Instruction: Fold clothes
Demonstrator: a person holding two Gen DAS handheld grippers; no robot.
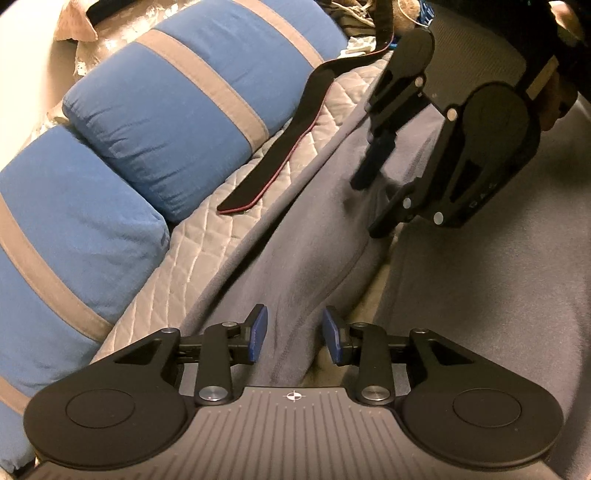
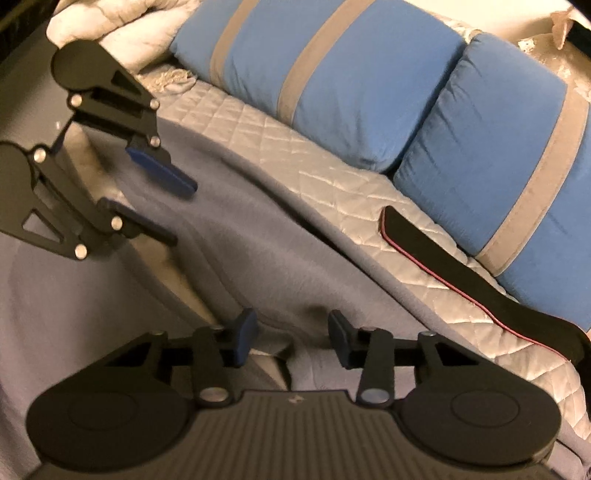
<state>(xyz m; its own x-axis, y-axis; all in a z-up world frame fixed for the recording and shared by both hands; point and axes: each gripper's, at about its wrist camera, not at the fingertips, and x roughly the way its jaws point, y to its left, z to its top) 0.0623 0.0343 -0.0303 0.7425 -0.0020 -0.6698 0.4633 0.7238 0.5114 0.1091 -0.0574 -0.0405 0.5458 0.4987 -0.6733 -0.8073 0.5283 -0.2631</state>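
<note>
A grey fleece garment (image 1: 295,240) (image 2: 258,240) lies spread with long creases on a quilted bed cover (image 1: 207,229). My left gripper (image 1: 295,334) is low over one raised fold of it. Its blue pads (image 1: 258,332) stand apart, with cloth under the gap and nothing pinched. In the right wrist view the left gripper (image 2: 179,212) shows at the upper left, jaws parted above the garment. My right gripper (image 2: 291,338) hovers over another crease, open, its pads (image 2: 245,339) clear of the cloth. From the left wrist view, the right gripper (image 1: 369,206) hangs at the upper right, held by a hand (image 1: 554,99).
Two blue pillows with grey stripes (image 1: 159,122) (image 2: 332,74) line the far side of the bed. A black strap with red edging (image 1: 273,162) (image 2: 443,258) lies on the quilted cover (image 2: 332,177) beside the garment. Crumpled pale bedding (image 2: 122,26) and clutter (image 1: 354,18) sit beyond.
</note>
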